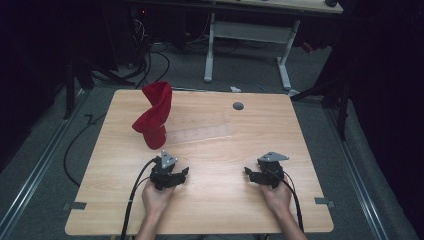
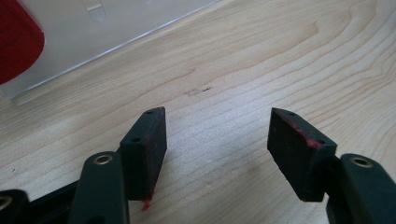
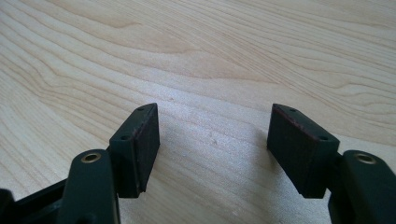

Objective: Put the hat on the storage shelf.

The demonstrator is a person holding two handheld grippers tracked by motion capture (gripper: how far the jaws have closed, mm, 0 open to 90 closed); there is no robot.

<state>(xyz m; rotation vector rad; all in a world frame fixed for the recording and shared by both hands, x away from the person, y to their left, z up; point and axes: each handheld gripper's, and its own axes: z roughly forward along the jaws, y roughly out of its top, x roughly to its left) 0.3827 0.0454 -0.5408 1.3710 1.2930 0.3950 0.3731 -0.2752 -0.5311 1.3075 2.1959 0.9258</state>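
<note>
Red cloth (image 1: 154, 116) stands just beyond the left hand-held gripper (image 1: 176, 176), jaws apart.

Wood-grain tabletop (image 1: 215, 200) with some stuff at the back

There's a red cloth (image 1: 154, 117) twisted up and standing tall near the far left, its base on one end of a clear plastic sheet (image 1: 202, 133) lying flat. Small grey disc (image 1: 238, 106) sits near the far edge. Beyond that, white desk legs (image 1: 210, 47) and cables (image 1: 150, 57) on the floor.
</note>
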